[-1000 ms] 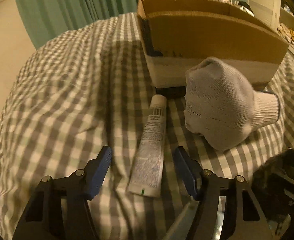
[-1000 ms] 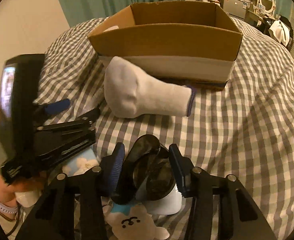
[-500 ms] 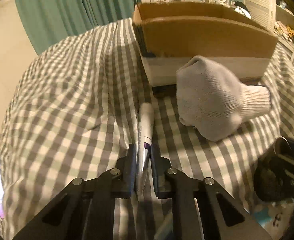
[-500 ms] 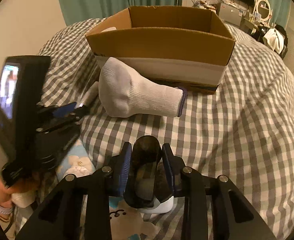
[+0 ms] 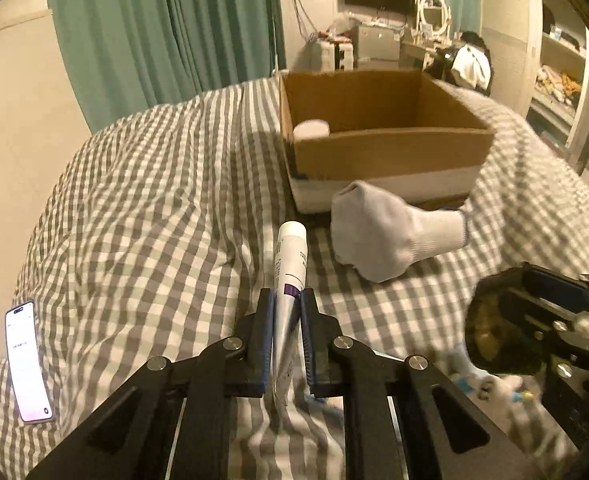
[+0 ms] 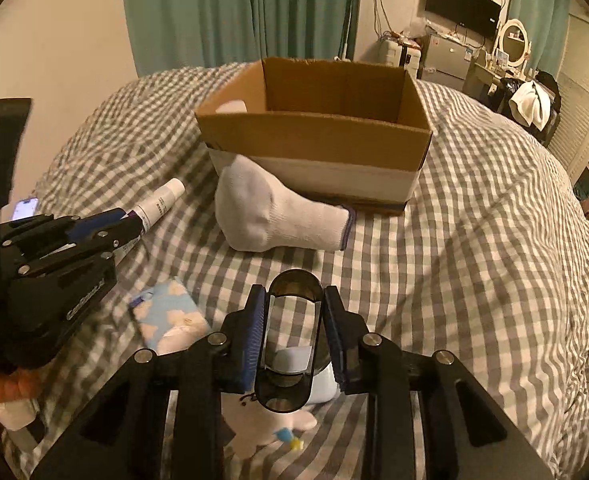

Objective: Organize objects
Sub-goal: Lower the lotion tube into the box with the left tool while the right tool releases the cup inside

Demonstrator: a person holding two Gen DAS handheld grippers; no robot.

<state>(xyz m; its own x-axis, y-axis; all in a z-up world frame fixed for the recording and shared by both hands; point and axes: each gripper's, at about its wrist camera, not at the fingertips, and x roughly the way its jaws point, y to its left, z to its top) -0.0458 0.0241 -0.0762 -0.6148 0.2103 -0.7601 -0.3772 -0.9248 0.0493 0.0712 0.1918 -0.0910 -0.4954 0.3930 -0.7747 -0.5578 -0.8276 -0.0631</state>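
On the checked bedspread [image 5: 142, 216], the left gripper [image 5: 287, 312] clamped a white tube [image 5: 290, 256] pointing toward twelve o'clock at the cardboard box [image 5: 390, 152]; the right gripper [image 6: 294, 320] squeezed a dark glasses case [image 6: 292, 332], sock [image 6: 270, 212] at eleven.

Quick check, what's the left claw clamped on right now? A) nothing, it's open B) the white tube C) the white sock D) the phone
B: in the left wrist view the left claw is shut on the white tube, whose cap end sticks out toward the cardboard box; the sock lies loose on the bedspread.
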